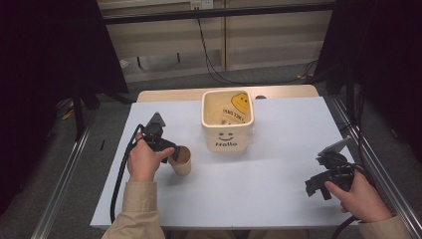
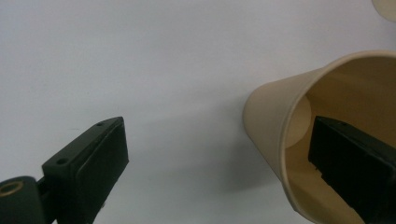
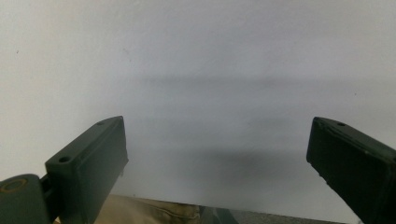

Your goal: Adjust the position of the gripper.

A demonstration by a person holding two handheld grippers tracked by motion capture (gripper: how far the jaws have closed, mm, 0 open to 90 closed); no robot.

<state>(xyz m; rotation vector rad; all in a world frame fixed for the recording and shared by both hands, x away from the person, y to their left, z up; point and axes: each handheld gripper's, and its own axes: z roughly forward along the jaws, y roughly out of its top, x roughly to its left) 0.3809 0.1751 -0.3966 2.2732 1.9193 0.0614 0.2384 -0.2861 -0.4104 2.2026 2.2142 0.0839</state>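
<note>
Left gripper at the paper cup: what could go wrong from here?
1. The left gripper has one jaw inside the paper cup and one far outside; closing may crush the thin wall.
2. The cup looks tilted; a push may roll it across the table.
3. The Hello container stands close by; a swing may clip it.

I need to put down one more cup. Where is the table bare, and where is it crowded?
Bare: the wide stretch between the paper cup and the right tongs, in front of the cream bin; also the far right corner of the table, beside the bin. Crowded: the near left, where the left tongs straddle the cup's rim.
</note>
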